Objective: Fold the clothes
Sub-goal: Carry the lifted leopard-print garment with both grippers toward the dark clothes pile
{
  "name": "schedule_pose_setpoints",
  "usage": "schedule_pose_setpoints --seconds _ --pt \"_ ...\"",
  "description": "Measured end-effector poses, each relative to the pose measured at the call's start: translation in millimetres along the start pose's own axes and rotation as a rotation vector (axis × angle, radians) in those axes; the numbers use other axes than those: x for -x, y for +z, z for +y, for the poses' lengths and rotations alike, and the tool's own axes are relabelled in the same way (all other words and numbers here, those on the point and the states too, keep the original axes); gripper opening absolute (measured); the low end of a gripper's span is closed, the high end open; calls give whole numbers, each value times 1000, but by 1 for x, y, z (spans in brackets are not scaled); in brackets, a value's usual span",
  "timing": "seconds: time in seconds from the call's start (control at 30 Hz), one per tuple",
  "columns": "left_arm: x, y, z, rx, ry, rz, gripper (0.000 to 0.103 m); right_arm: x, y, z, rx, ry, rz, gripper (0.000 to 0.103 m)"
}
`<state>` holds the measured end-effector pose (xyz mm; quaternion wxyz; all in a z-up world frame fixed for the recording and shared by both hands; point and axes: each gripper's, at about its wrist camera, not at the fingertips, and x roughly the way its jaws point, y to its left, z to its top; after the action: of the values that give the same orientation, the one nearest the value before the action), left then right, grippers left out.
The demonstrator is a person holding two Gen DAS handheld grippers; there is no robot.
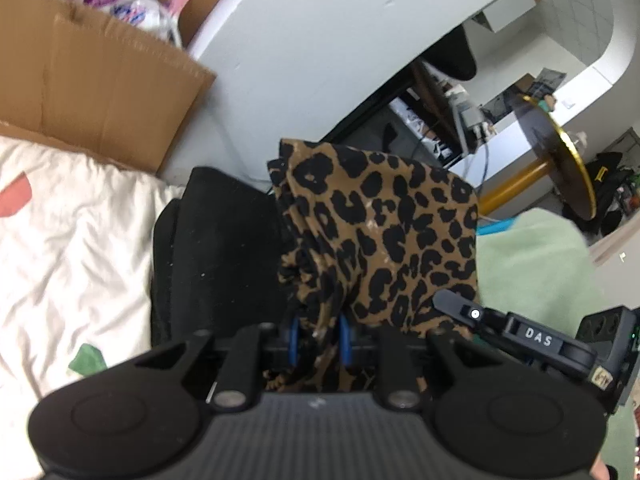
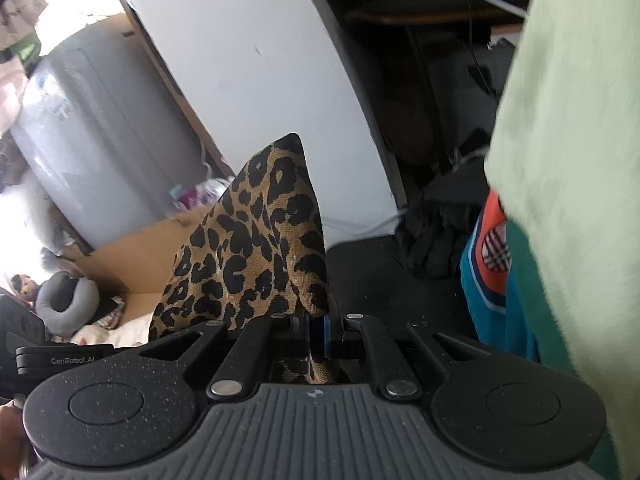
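**Leopard-print cloth pinched in both grippers**

The brown-and-black leopard-print fabric garment [image 1: 380, 232] is caught in both tools at once. In the left wrist view, the left gripper [image 1: 320, 340] has its blue-padded fingers [image 1: 293, 338] drawn close together with a gathered bunch of the garment running down between them; the cloth rises from the jaws in a crumpled mass and also trails back under the gripper body. In the right wrist view, the right gripper [image 2: 320, 332] has its jaws pressed together on an edge of the same garment [image 2: 256, 240], which stands up from the jaws in a pointed peak and spills to the left of them.

Relative to the garment in the left view: a black fabric item [image 1: 216, 248] lies just beside it on the left, a white wrinkled bedsheet with coloured patches [image 1: 72, 248] lies further left, a brown cardboard box flap [image 1: 108, 80] sits beyond the sheet, and a pale green cloth [image 1: 532, 264] lies on the right. The other black handheld gripper [image 1: 532, 340] shows at the garment's lower right.

In the right view, a pale green cloth [image 2: 568, 160] hangs to the garment's right, with a teal-and-orange fabric [image 2: 492, 264] beneath its edge.
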<state>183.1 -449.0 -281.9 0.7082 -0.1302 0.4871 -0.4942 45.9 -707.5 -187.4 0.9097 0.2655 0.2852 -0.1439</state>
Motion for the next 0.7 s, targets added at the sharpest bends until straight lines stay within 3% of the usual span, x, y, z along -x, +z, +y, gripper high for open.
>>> schedule_pose_setpoints --seconds 0.2,0.7 --pt "-38 12 25 -7 8 21 20 -55 -14 -26 -6 -30 22 5" --pt "-116 55 69 -6 35 57 20 -152 -2 -63 31 -95 47 5"
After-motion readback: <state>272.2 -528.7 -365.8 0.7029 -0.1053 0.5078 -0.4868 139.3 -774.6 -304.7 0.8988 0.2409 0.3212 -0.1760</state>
